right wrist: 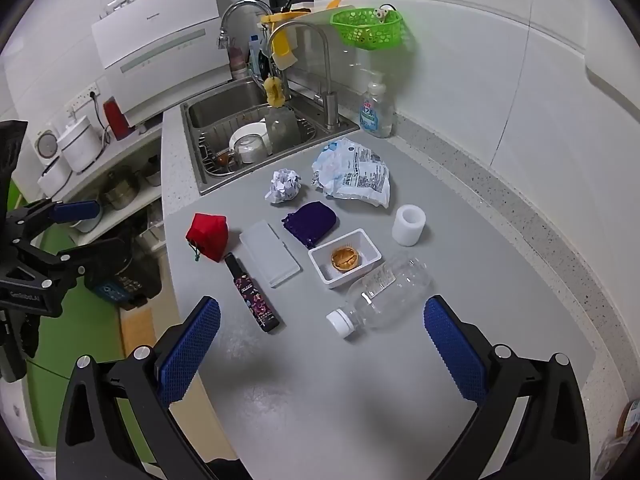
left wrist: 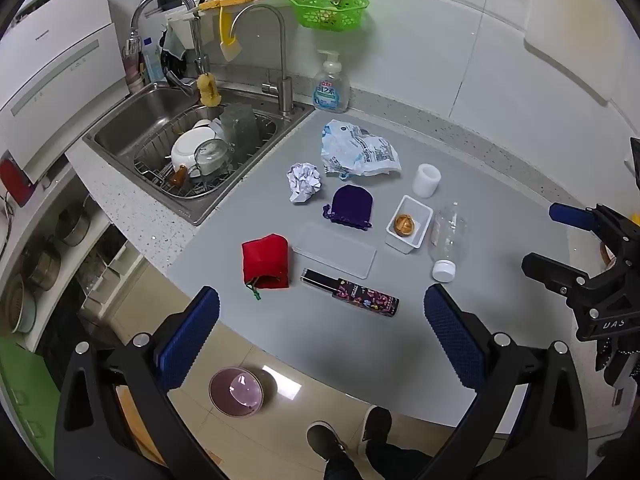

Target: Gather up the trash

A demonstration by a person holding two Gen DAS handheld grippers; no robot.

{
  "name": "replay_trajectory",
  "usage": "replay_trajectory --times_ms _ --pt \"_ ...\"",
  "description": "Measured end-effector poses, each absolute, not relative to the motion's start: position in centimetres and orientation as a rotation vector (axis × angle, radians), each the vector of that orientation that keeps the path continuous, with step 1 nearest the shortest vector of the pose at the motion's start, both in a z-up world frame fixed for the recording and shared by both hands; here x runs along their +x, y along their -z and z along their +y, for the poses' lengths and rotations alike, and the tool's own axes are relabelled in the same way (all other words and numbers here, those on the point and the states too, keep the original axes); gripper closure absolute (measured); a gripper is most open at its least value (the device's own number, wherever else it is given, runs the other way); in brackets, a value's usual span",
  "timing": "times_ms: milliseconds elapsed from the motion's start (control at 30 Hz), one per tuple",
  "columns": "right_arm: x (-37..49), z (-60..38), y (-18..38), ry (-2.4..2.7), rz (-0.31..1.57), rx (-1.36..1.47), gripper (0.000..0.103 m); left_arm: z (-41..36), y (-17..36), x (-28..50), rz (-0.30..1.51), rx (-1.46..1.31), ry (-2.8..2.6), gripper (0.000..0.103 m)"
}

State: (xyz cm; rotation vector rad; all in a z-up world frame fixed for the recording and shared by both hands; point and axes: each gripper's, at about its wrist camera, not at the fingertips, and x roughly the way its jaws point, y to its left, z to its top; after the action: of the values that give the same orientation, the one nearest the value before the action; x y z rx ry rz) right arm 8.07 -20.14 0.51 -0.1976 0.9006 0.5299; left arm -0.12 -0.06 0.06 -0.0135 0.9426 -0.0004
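White crumpled paper ball (left wrist: 304,181) | creased wrapper (left wrist: 358,154) | clear bottle (left wrist: 447,240)

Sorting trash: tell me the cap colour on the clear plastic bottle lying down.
White cap on the clear plastic bottle; clearest in the right wrist view.

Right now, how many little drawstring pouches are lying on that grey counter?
2. The red pouch lies nearest the counter's front edge, left of the clear lid. The purple pouch sits further back, between the crumpled paper ball and the white tray.
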Motion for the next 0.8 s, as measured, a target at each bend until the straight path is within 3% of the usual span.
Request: replay_trajectory --times_ms 800 --pt "8.23 -19.94 -0.26 -0.535 0.902 -0.198 0.005 0.04 0.20 0.13 0.969 -0.036 0.024 0.003"
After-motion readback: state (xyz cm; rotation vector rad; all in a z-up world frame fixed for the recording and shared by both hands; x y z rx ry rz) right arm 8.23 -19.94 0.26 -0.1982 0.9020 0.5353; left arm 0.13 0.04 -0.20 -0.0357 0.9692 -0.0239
